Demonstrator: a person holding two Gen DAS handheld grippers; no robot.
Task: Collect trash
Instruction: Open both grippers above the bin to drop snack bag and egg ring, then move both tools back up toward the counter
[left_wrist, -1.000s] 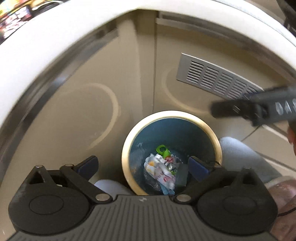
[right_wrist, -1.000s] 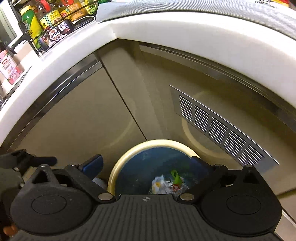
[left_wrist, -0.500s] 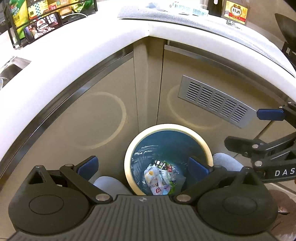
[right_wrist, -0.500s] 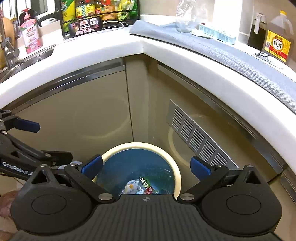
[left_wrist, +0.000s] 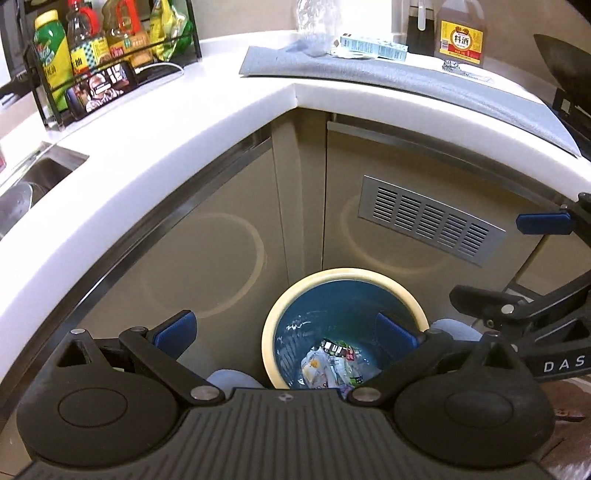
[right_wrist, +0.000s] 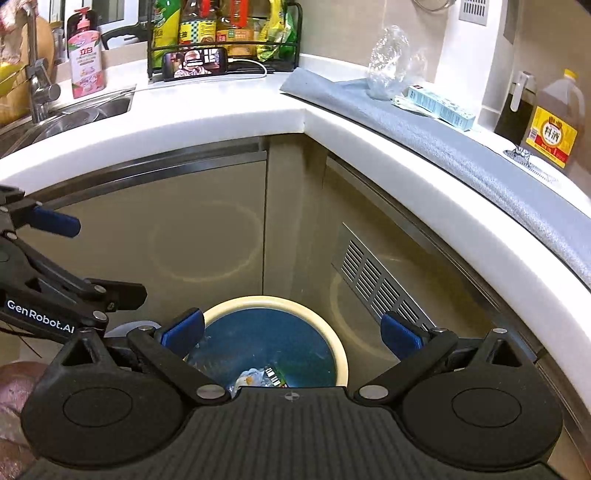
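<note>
A round bin with a cream rim (left_wrist: 343, 275) (right_wrist: 273, 301) and blue inside stands on the floor at the corner of the cabinets. Crumpled wrappers (left_wrist: 332, 363) (right_wrist: 264, 376) lie at its bottom. My left gripper (left_wrist: 286, 332) is open and empty above the bin. My right gripper (right_wrist: 291, 330) is open and empty above the bin too. On the grey counter mat lie a clear crumpled plastic bag (right_wrist: 389, 62) and a pale blue carton (right_wrist: 441, 107); both show in the left wrist view too.
A white L-shaped counter (left_wrist: 184, 122) runs above the cabinets. A rack of bottles (right_wrist: 225, 33) and a phone (right_wrist: 195, 64) stand at the back. A sink (right_wrist: 74, 114) lies left. A yellow-labelled bottle (right_wrist: 554, 122) stands right. A vent grille (left_wrist: 430, 219) is on the cabinet door.
Both grippers have risen and tilted up from the bin, so the counter top has come into view. The bin now sits lower and smaller in both views.
</note>
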